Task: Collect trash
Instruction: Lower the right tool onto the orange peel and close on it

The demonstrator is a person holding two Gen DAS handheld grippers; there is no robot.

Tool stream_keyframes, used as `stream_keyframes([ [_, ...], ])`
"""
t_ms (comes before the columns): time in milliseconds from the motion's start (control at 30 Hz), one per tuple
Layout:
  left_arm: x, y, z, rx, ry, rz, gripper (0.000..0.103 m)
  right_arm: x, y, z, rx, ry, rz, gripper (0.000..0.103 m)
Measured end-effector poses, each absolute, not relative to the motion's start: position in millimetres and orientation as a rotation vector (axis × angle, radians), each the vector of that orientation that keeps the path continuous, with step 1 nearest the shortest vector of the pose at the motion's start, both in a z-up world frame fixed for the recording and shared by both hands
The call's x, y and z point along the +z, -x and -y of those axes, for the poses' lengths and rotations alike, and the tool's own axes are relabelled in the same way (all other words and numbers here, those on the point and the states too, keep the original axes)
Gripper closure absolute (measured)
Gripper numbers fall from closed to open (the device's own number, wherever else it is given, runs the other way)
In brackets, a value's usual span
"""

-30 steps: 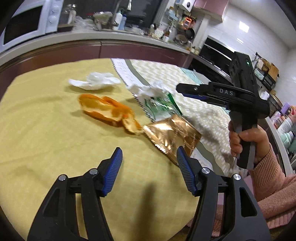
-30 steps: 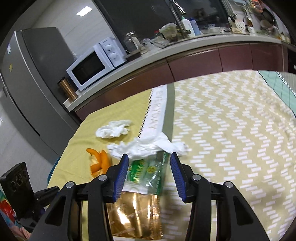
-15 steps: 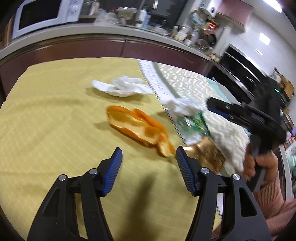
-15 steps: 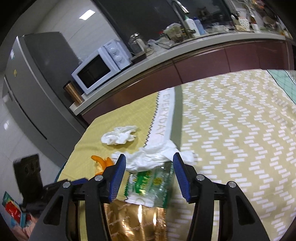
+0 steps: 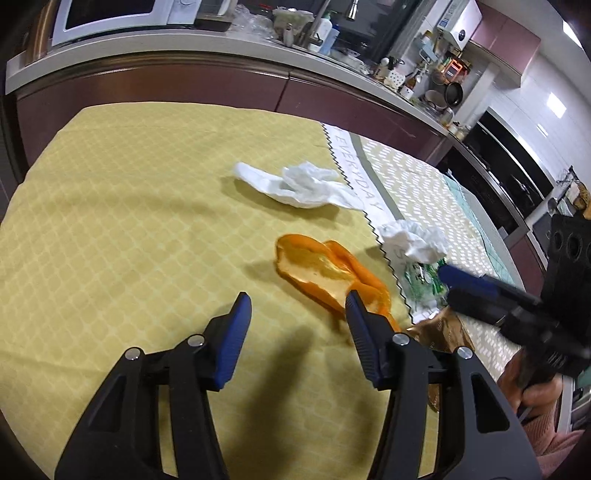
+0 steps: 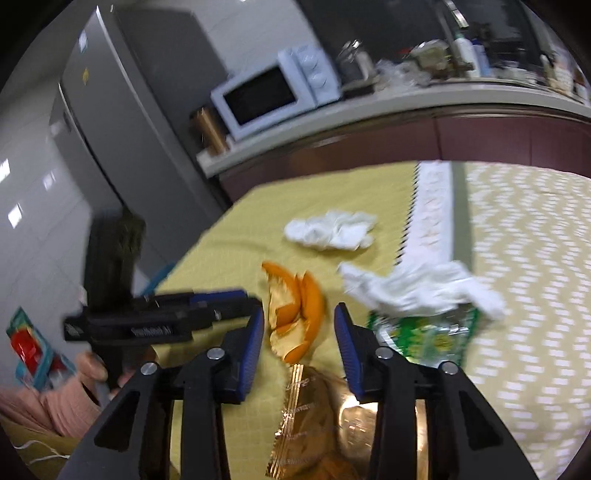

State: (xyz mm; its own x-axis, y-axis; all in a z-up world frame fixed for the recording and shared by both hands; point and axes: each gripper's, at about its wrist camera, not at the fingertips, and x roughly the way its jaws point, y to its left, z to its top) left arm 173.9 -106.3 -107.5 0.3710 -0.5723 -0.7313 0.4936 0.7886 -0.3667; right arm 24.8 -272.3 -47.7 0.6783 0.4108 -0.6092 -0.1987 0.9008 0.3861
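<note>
Both closing, empty grippers, left gripper and right gripper, partly hide the gold wrapper.

I am working in a home kitchen. A white microwave sits on a long countertop over dark red cabinets, beside a grey refrigerator. I see a faucet, bottles and a hanging pan further along, and a built-in oven.

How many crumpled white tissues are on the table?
2: one crumpled white tissue lies alone on the yellow cloth; the other sits atop the green plastic wrapper. None appear hidden.
</note>
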Motion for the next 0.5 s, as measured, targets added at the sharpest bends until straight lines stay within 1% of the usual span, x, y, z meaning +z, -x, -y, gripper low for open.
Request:
stream_keyframes([
  [67, -106.0, -174.7, 104.2, -0.676, 0.085, -0.965, 0.051, -56.2, -34.3, 263.3, 0.335, -0.276, -0.794, 0.074],
  [133, -103.6, -175.6, 103.0, -0.668, 0.072, -0.955, 0.051, -61.9, -41.6, 259.5, 0.331, -0.273, -0.816, 0.076],
  [300, -97.0, -181.1, 100.1, -0.646, 0.043, -0.931, 0.051, -65.5, -48.6, 258.1, 0.315, -0.281, -0.832, 0.077],
  [500, -84.7, -208.0, 100.3, -0.627, 0.004, -0.903, 0.051, -70.8, -51.6, 260.7, 0.308, -0.291, -0.85, 0.081],
])
